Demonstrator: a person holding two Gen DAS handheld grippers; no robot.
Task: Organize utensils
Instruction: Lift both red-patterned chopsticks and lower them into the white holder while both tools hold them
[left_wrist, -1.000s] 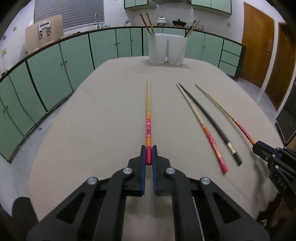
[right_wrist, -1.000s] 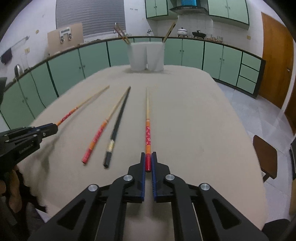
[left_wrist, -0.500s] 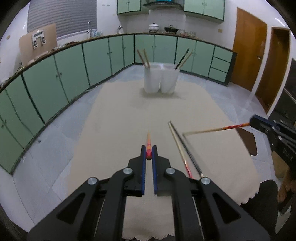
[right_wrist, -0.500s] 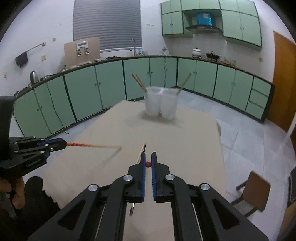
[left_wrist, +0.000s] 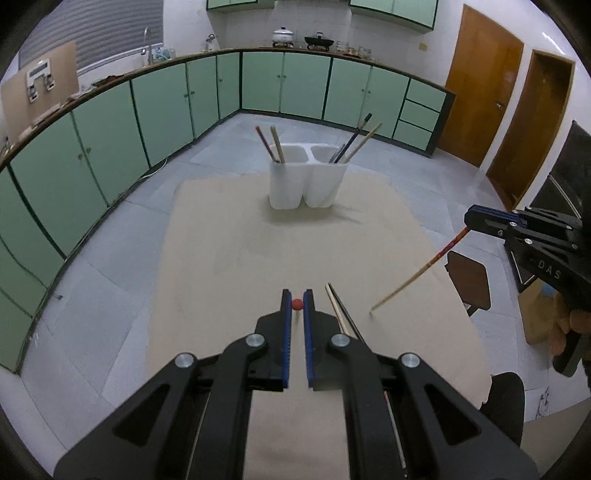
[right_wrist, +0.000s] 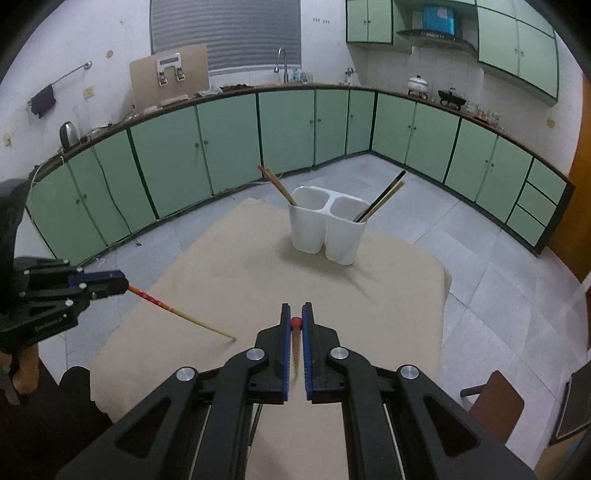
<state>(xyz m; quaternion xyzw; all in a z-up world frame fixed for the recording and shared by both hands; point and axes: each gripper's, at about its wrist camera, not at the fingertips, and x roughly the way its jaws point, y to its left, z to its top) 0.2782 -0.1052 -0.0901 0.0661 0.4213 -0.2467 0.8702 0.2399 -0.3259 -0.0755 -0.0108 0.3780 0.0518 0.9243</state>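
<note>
1. Since a second ago: both chopsticks you grip lay flat on the tan cloth; each now hangs clear of it, tip sloping down, and both of your grippers have risen well above the table.
2. Left gripper (left_wrist: 297, 303): your jaws are clenched on the red butt of the left chopstick (left_wrist: 297, 304). From this camera you see it end-on between the blue pads; in the right wrist view its shaft (right_wrist: 177, 313) slants out of that gripper (right_wrist: 123, 283) down toward the cloth.
3. Right gripper (right_wrist: 296, 322): your jaws are clamped on the red end of the right chopstick (right_wrist: 296, 322), its shaft dropping away beneath the pads. In the left wrist view the shaft (left_wrist: 417, 274) runs from that gripper (left_wrist: 468, 221) down and toward your left jaws.
4. Loose chopsticks (left_wrist: 341, 308): one pale and one dark, lying on the cloth just right of your left jaws, their near ends hidden under the right finger.
5. White holder (left_wrist: 303, 181): two compartments, standing on the cloth well ahead of both pairs of jaws. Two chopsticks lean in each compartment.
6. Tablecloth (left_wrist: 229, 258): tan, below and ahead of both jaws.
7. Chair (right_wrist: 495, 402): brown, on the floor right of your right jaws.
</note>
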